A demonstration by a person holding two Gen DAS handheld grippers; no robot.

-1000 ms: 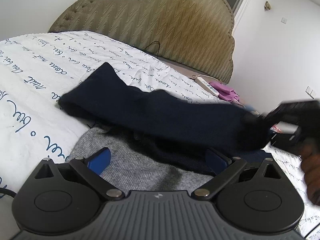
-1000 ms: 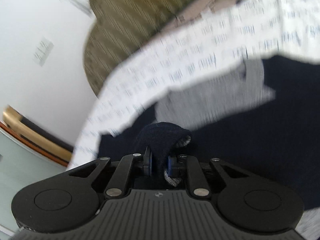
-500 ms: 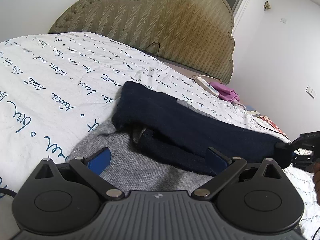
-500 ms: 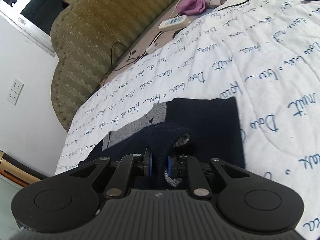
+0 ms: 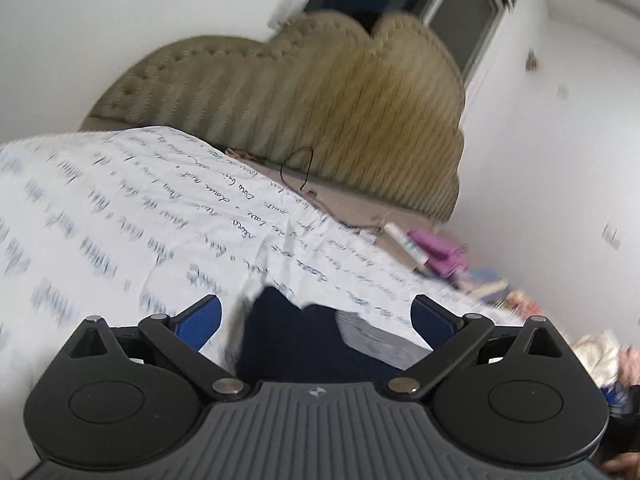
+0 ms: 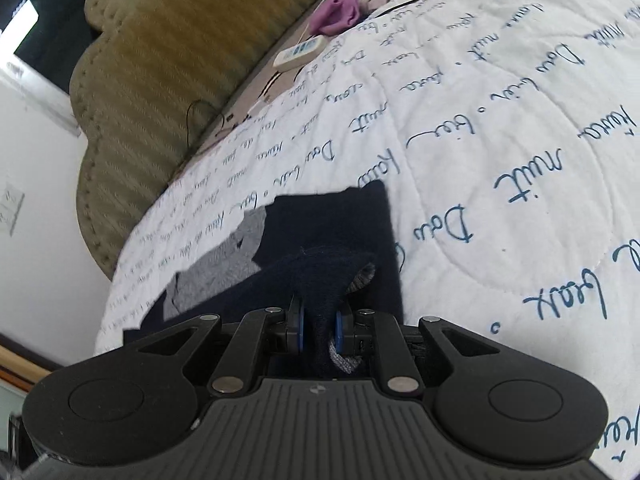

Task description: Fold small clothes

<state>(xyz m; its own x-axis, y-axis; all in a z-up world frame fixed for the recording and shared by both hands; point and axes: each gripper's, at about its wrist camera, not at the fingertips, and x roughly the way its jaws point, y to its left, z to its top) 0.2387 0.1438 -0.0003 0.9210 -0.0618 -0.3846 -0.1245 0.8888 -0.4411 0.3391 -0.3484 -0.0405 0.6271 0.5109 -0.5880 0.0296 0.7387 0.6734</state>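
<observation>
Right gripper (image 6: 319,330): angled down toward the bed, its blue pads clamped on a bunched fold of the dark navy knitted garment (image 6: 332,232). A grey inner layer of the knit peeps out beside the right pad. The rest of the garment lies flat on the white quilted bedspread with blue handwritten lettering (image 6: 500,152), directly ahead of the gripper, with a pale grey knit panel (image 6: 224,264) showing along its left edge.

Left gripper (image 5: 316,316): raised clear of the bedspread and tilted mildly downward, its two blue-padded fingers (image 5: 200,320) spread wide with nothing between them. The navy garment appears below the gap, on the bedspread. This view is motion-blurred.

Background: an olive tufted scalloped headboard (image 5: 320,120) against a white wall; a white remote control (image 6: 300,53) and a crumpled purple cloth (image 6: 344,4) near the head of the bed.
</observation>
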